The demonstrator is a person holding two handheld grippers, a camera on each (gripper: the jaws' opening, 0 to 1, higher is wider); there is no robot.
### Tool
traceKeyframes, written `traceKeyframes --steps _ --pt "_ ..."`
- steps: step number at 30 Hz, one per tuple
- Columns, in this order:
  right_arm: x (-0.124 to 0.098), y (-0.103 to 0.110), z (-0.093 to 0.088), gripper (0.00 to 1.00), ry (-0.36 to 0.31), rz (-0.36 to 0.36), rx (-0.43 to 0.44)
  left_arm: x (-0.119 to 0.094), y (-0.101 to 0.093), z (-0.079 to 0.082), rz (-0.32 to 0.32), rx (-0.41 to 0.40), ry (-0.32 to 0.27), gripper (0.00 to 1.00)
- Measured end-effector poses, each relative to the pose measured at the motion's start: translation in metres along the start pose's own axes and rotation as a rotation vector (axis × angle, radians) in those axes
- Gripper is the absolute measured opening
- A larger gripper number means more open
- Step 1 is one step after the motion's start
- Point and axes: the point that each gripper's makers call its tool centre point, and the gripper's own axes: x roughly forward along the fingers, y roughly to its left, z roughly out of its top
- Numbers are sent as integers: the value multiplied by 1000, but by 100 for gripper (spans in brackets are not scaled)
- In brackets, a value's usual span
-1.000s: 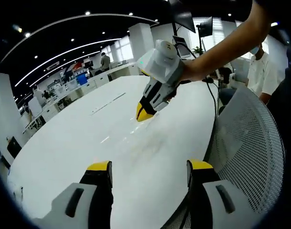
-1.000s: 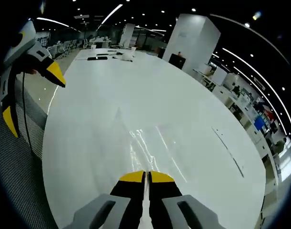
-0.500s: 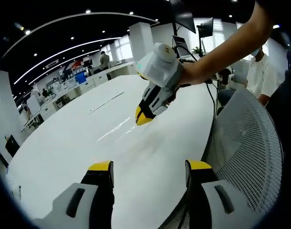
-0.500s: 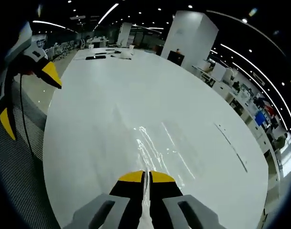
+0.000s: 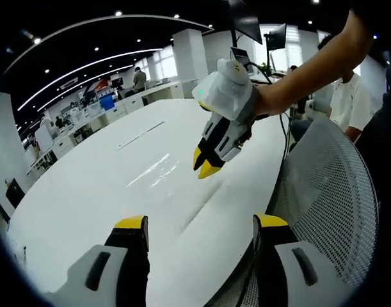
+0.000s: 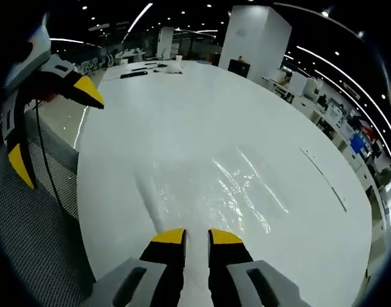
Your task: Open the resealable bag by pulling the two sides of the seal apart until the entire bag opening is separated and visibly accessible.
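We see the clear resealable bag (image 6: pixel 237 188) lying flat on the white desk (image 6: pixel 182 109). Our right gripper (image 6: pixel 196 236) hangs above it, jaws narrowly parted; our left gripper's (image 5: pixel 198 224) jaws gape wide, empty.

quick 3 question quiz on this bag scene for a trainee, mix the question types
1. True or false: the left gripper's jaws stand wide apart.
2. The right gripper is: A) held up in the air by a hand; B) lying on a chair; C) inside a box.
3. Fill in: the clear bag glints on the white ____.

Key: 1 true; 2 A; 3 table.
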Motion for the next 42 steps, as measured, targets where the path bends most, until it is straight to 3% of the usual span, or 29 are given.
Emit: traceKeyframes --steps 6,14,19,22,26,28,31,35,38,42 --pt "-18 2 -8 13 -37 -29 163 -3 -4 -1 -13 -2 3 67" --pt "-47 5 -21 19 -101 -67 282 -9 0 -6 -6 -69 -25 69" --pt "-74 6 -30 25 -201 -84 491 -12 1 -6 9 -170 -73 70" --pt "-89 3 -31 28 -274 -100 560 -14 0 -7 12 -199 -91 73" --pt "-108 0 -30 39 -369 -148 613 -16 -1 -11 19 -238 -105 75" --pt "-118 3 -31 47 -426 -159 636 -19 2 -7 38 -217 -117 73" --pt "-126 3 -36 58 -438 -191 634 -20 3 1 25 -269 -169 77" --pt "-138 0 -39 61 -486 -233 665 -22 8 -1 32 -294 -177 81" --pt "-141 1 -42 63 -482 -259 668 -24 8 1 29 -309 -194 83" --pt "-142 1 -43 69 -495 -295 665 -21 7 -4 34 -303 -170 87"
